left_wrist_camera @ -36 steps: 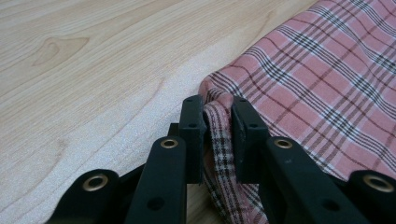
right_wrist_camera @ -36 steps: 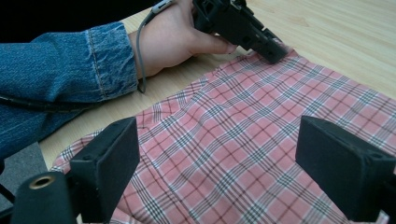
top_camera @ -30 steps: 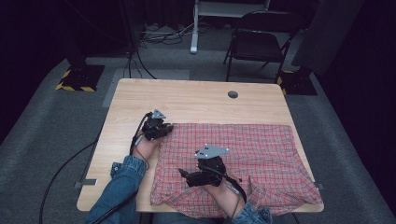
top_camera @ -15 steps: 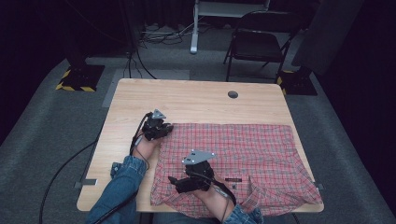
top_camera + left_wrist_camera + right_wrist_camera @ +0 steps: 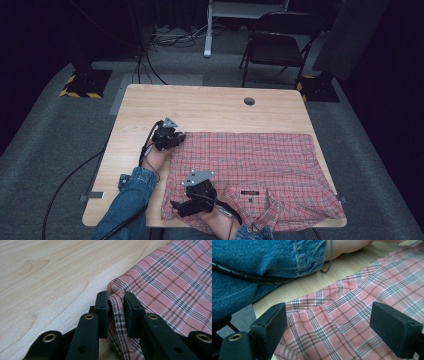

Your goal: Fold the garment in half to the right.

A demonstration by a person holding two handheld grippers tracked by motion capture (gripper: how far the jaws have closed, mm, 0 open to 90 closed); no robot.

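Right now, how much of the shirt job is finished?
Done: the red plaid shirt lies spread flat on the wooden table, collar at the near edge. In hand: the left gripper is pinching the shirt's far left corner, and the right gripper hovers open over the near left corner, not yet gripping. Left: grabbing that corner and, probably, folding. No fold shows yet, so it has barely begun.

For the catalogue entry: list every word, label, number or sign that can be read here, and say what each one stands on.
Nothing here can be read.
Neck label inside the collar of the plaid shirt: a small dark tag, its print too small and blurred to read.
Yellow-and-black hazard stripes on the stand base on the floor: a warning pattern, no words.
Table, left gripper and right gripper: no writing visible.
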